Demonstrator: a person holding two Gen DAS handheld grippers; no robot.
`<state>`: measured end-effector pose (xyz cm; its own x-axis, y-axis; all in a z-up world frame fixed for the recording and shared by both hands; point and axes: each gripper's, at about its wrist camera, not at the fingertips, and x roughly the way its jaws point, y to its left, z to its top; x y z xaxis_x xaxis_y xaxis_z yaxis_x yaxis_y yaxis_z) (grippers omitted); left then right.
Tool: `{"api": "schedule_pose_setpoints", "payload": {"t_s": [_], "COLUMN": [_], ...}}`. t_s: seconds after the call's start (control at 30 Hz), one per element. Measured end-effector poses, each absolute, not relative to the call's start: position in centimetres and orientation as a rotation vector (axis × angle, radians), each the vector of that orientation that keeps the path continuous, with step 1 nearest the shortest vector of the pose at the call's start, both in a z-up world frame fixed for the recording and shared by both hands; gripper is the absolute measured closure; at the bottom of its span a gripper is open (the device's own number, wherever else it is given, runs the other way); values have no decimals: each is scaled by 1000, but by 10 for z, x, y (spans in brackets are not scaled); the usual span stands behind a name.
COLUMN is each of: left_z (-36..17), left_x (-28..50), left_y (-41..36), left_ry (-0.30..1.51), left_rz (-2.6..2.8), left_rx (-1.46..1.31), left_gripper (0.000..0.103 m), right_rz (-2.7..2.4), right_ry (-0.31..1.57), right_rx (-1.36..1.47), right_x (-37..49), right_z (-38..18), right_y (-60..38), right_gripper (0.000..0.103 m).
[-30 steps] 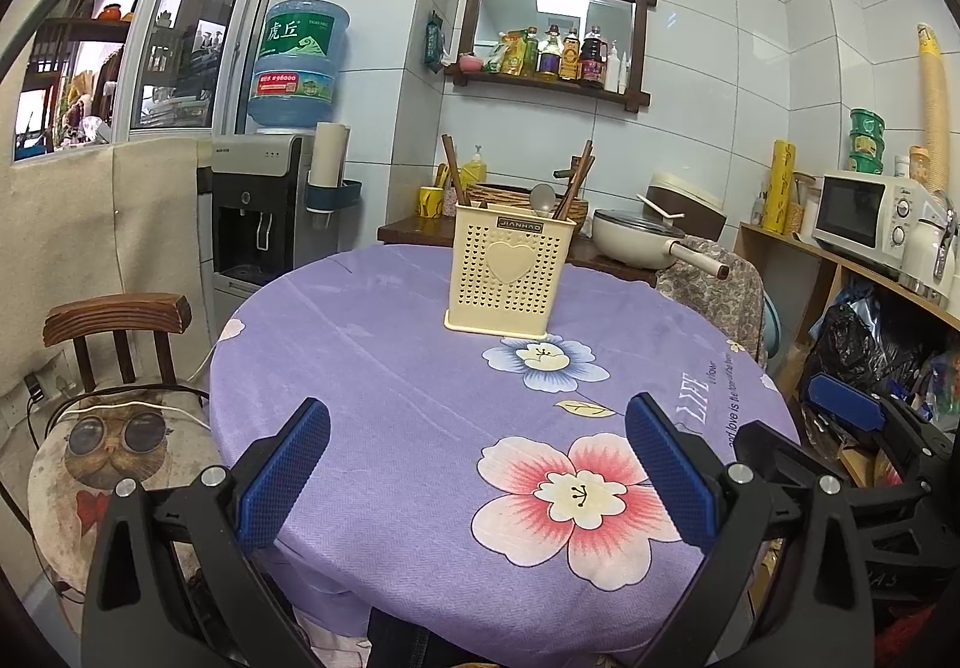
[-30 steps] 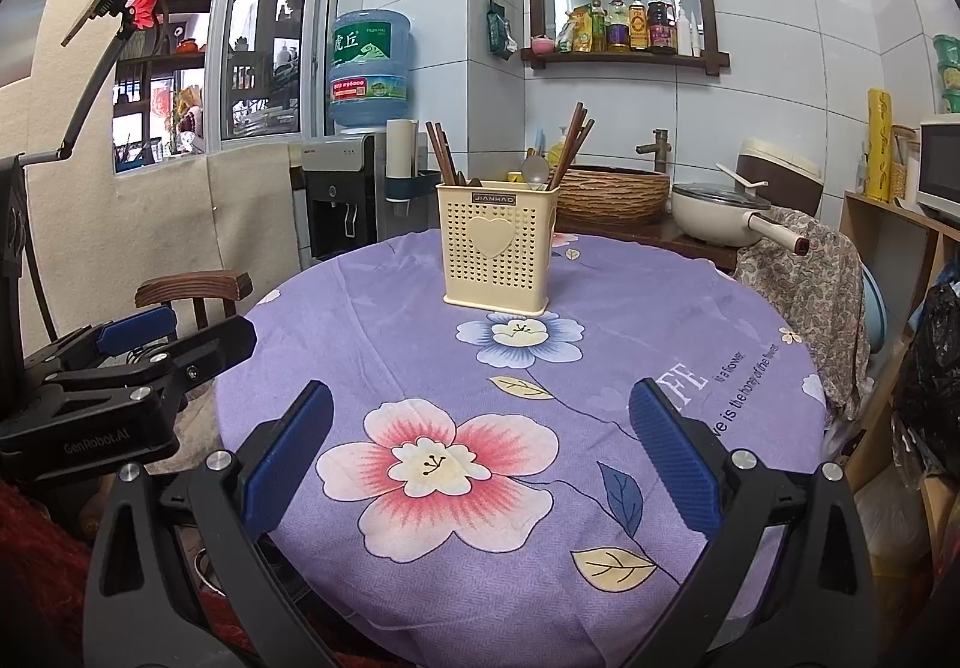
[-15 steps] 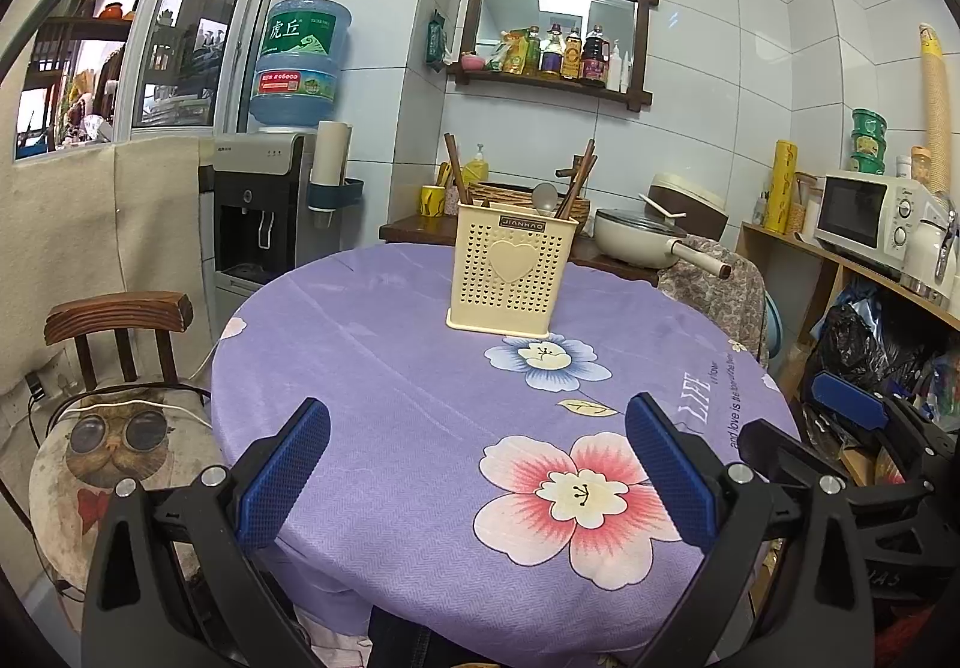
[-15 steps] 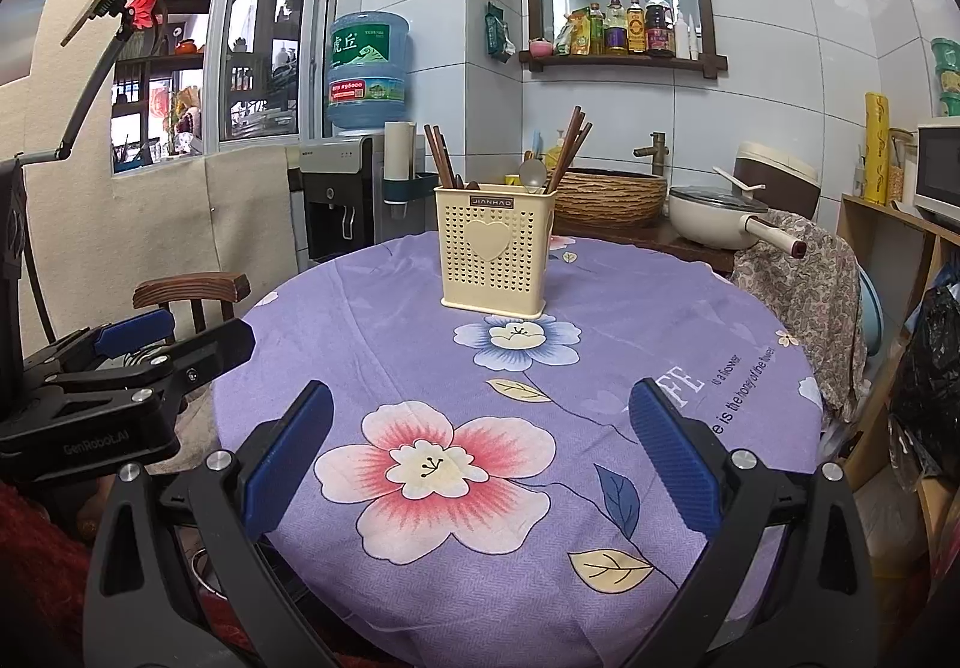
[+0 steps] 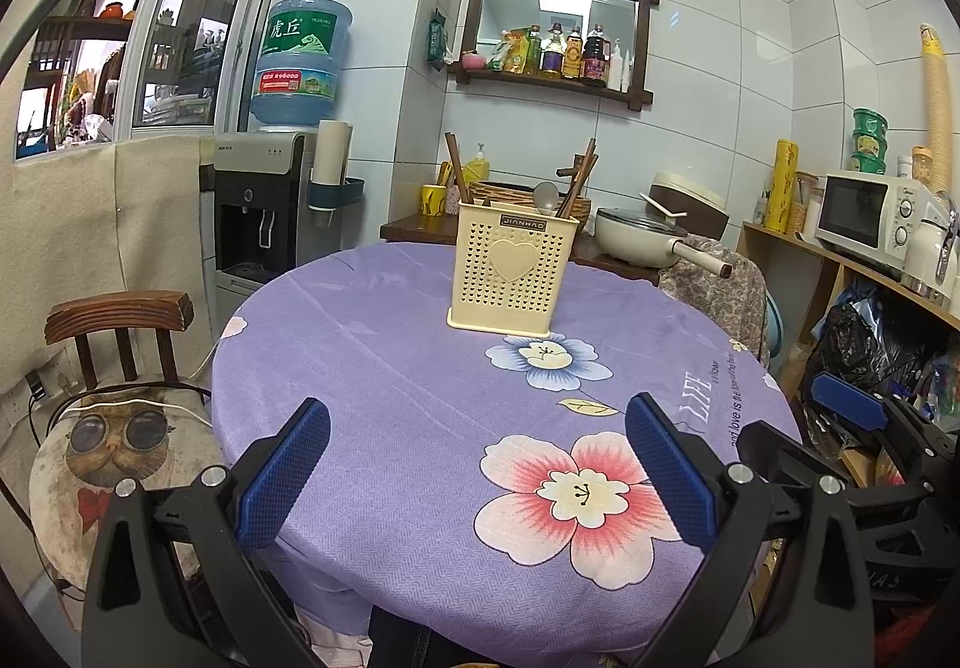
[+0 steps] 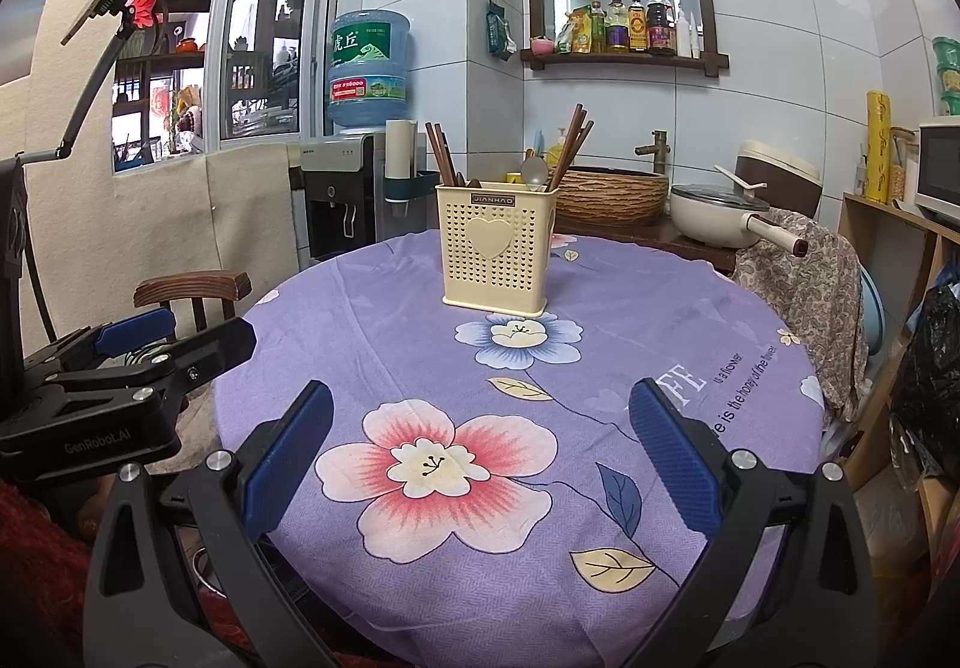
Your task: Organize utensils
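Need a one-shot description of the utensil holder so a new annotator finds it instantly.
Start at the round table under the purple floral cloth. The utensil holder stands upright on its far half, just beyond the blue-petalled flower print. It is the only object on the cloth: a cream perforated plastic box with a raised heart on its front, with dark chopsticks and a metal spoon sticking out of the top.

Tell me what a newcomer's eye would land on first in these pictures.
First, the cream utensil holder standing upright at the middle of the round table, chopsticks and a spoon poking out. Next, the purple flowered tablecloth under it. Nearest the camera, the right gripper and left gripper hang open and empty.
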<state>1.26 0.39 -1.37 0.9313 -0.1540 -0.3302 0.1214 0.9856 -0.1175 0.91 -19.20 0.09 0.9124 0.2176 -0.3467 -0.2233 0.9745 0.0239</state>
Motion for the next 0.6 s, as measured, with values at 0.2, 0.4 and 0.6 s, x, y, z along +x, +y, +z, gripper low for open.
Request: {"api": "schedule_pose_setpoints", "payload": {"t_s": [0.2,0.4,0.6], "left_z": [-13,-13,-13], "left_x": [13,13,13], "left_y": [3,4,4], "left_ry": [346,347,348], "left_rz": [-141,-142,-141], "left_rx": [-96,-96,-96], "left_gripper": [6,6,6], "right_rz": [227,228,228], "right_ry": [355,357,358], "right_rx": [-16,-16,-16], "right_x": [9,9,10], "right_z": [1,1,1], "right_y": [-192,-192,-192], "right_gripper": [6,6,6]}}
